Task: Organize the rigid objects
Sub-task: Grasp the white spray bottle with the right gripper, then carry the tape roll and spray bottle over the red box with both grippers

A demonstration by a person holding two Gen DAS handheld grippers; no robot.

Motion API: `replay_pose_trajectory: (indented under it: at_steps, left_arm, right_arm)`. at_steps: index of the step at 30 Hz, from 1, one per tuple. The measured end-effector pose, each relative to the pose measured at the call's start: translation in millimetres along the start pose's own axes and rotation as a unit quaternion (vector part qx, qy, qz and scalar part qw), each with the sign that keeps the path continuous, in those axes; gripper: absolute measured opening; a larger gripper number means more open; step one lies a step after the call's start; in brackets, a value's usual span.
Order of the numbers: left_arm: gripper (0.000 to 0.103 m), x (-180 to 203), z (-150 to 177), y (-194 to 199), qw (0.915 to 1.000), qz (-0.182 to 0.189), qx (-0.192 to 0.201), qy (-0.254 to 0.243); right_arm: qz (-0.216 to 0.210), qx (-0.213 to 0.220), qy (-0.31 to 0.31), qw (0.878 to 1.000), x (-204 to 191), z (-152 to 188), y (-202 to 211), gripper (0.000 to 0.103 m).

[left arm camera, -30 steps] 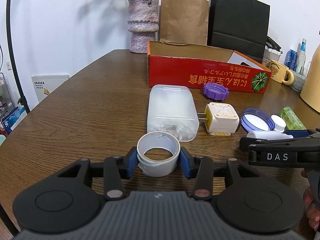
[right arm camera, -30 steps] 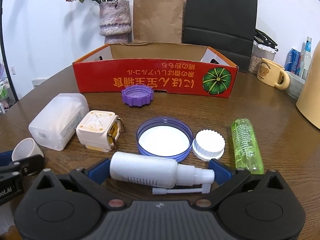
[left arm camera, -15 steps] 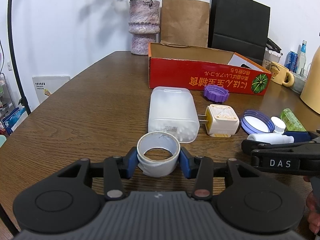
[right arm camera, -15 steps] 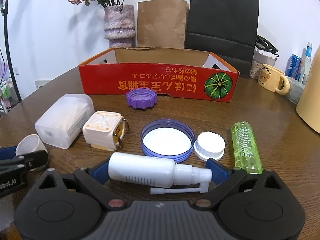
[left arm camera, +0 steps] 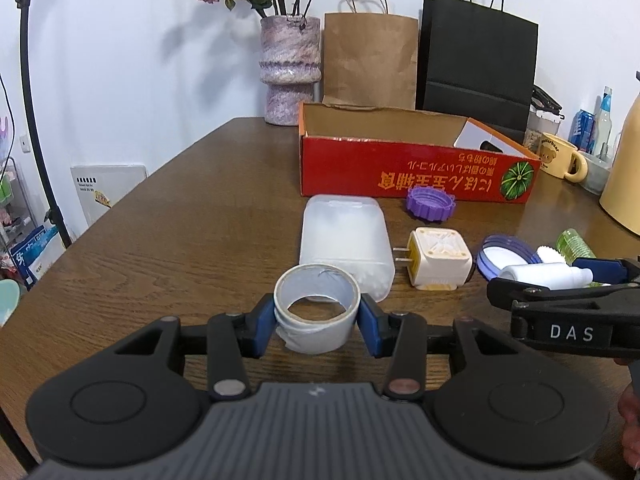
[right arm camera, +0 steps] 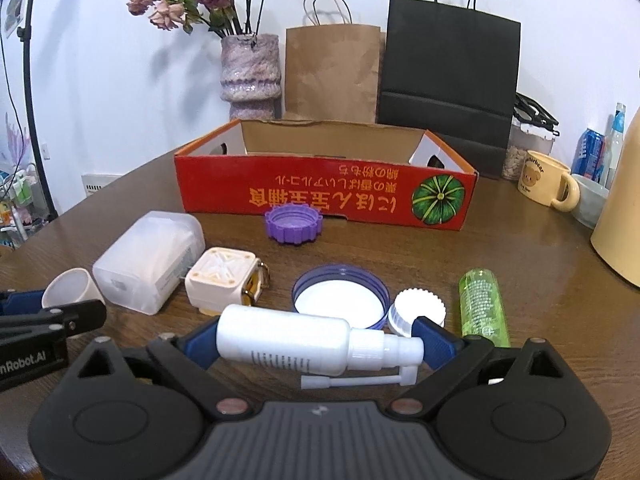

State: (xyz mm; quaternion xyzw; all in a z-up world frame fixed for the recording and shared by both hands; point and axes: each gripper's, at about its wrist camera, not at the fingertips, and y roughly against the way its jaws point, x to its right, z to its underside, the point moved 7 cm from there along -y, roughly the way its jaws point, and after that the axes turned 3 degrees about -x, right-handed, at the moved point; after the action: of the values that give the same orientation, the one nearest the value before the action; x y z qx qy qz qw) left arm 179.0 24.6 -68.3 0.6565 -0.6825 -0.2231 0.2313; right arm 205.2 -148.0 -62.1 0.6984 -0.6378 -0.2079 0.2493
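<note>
- Your left gripper [left arm camera: 318, 322] has its jaws squeezed on the tape roll [left arm camera: 317, 312], near the front edge of the bench [left arm camera: 180, 240].
- Your right gripper [right arm camera: 320, 344] has its jaws squeezed on the white spray bottle [right arm camera: 288, 338], lying sideways.
- The red box [right arm camera: 324, 196] sits toward the back edge.

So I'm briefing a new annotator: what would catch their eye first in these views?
Probably the red cardboard box with upside-down yellow lettering, open at the table's far side. Next, what each gripper grips: the left gripper is shut on a tape roll, the right gripper on a white spray bottle lying crosswise. Between them and the box lie scattered lids, a plug adapter and a green bottle.
</note>
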Motion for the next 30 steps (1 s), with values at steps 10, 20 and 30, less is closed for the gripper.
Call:
replay_pose_trajectory:
  at_steps: [10,20,30]
  left_arm:
    - [0.045,7,-19,6,0.9998,-0.003,0.017,-0.001]
    - [0.045,21,-45,7,0.9992,-0.005,0.038,-0.008]
    - [0.045,35,-70,3,0.9984,-0.003,0.055,-0.014]
  right_arm:
    - [-0.003,0.020,0.004,1.000,4,-13,9,0.098]
    - [-0.003,0.043,0.004,0.999,15,-33,14,0.098]
    - [-0.001,0.066,0.008,0.998,24,-54,15,0.098]
